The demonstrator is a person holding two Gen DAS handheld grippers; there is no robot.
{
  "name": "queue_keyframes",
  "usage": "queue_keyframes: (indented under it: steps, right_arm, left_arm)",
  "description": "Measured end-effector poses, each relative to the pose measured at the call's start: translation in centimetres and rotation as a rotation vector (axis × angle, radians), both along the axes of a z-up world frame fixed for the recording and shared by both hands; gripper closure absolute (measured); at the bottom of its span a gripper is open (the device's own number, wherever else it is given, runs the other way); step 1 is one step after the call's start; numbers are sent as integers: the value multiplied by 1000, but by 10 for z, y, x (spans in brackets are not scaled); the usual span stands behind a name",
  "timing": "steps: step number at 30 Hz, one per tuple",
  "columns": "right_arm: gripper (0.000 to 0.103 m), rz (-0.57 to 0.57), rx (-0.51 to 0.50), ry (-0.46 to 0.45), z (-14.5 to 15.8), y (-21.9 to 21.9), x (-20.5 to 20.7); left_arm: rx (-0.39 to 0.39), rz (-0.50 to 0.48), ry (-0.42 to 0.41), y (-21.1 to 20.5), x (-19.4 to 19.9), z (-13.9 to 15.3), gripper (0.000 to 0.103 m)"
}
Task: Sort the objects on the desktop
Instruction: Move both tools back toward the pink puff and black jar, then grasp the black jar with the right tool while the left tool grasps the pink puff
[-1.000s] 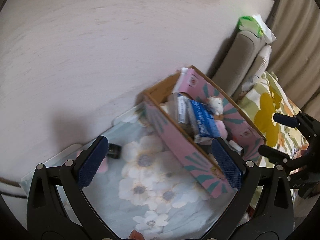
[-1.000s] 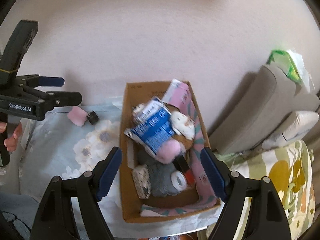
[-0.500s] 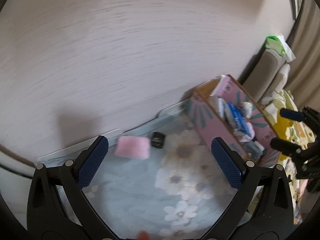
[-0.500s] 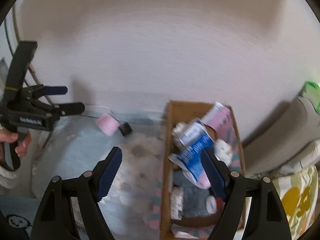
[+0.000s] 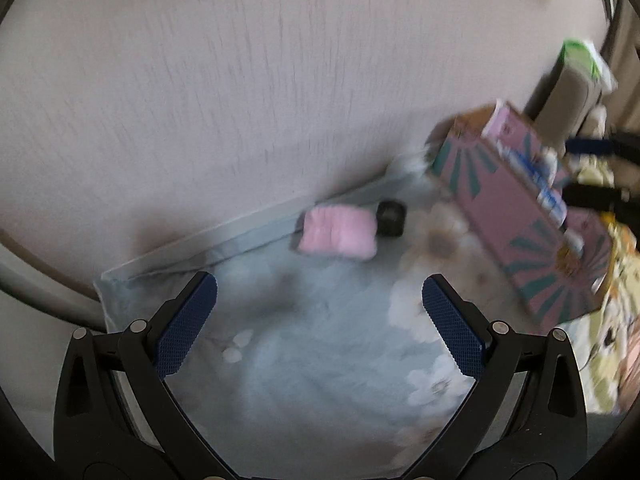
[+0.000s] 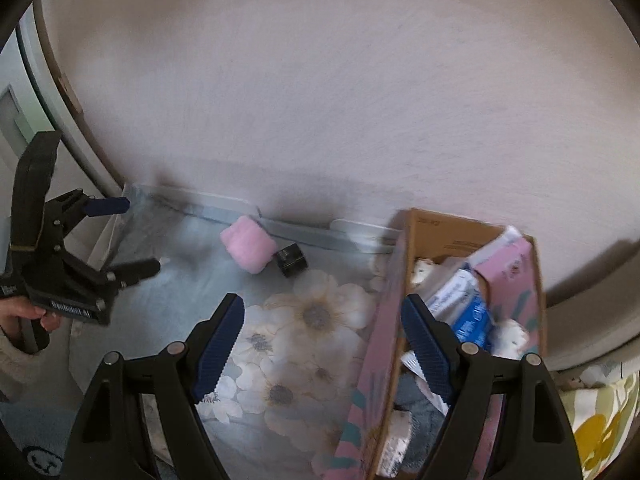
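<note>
Right wrist alone shows the box's (image 6: 460, 240) packed interior.

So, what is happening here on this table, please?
A person is sorting small things, holding a claw in each hand. Both the left claw and the right claw are open and hold nothing. A pink soft pad and a small black object lie side by side on the flowered cloth, near the wall. The left claw points toward them. The patterned cardboard box beside them already holds several items.
</note>
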State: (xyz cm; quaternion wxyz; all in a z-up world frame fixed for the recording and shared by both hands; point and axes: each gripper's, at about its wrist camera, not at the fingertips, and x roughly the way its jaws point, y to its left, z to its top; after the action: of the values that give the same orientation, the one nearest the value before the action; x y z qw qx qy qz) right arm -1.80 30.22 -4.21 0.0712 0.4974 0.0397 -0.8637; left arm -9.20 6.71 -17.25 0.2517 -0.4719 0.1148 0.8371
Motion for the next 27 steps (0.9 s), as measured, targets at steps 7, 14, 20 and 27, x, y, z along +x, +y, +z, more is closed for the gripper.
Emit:
queue_keyframes:
  steps: [7,14,20,27]
  right_arm:
    - [26,104,33,-72,-65,-26,-61]
    - [31,199,76,-167,-113,-32,-95]
    - [43,270,45,-241,-133,-35,-103]
    - [64,295,-12,-284,-142,-35,-110]
  left_arm:
    - [38,-10,-77,17,-30,-54,1]
    - [28,-18,-79,39,-64,-85,1]
    - [-19,-67,-64,45,-69,-96,2]
    - [-21,-176,-43,51,-65,-97,22]
